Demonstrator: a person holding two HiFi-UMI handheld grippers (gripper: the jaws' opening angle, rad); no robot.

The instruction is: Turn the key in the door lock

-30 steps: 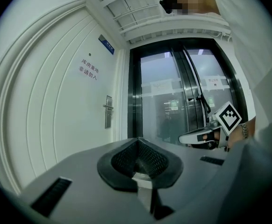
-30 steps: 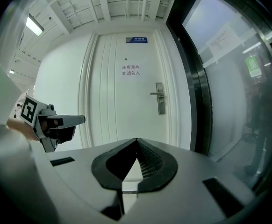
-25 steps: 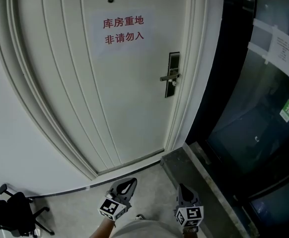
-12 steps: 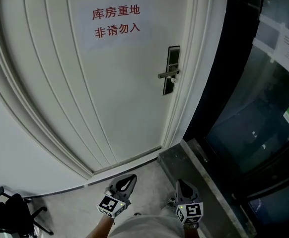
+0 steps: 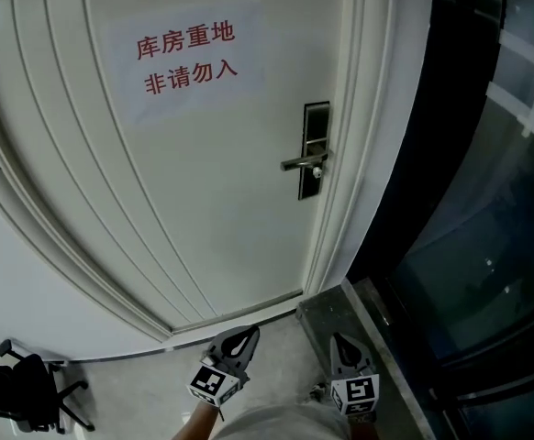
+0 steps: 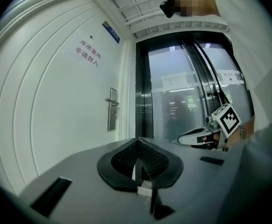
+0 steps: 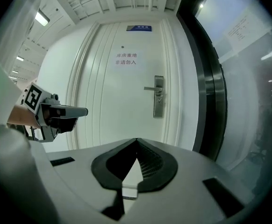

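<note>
Jaws pressed together, empty, on left grey two-jaw gripper (image 5: 240, 337) at 6 o'clock and right grey two-jaw gripper (image 5: 344, 344) at 5. Dark metal lock plate with silver lever handle (image 5: 314, 145) at 1 o'clock on white panelled door (image 5: 203, 209), well apart. Dark glass wall (image 5: 487, 246) at 3.

the door (image 5: 203, 209) is seen painted white, smooth, with a soft sheen. the lock plate (image 5: 313, 149) and lever handle (image 5: 301, 163) are seen as metal. the sign (image 5: 189, 58) is matt paper. the glass wall (image 5: 487, 246) is rendered dark and glossy. the left gripper (image 6: 137, 141) is shown in matt grey plastic, its pads (image 6: 155, 161) black and ribbed.
</note>
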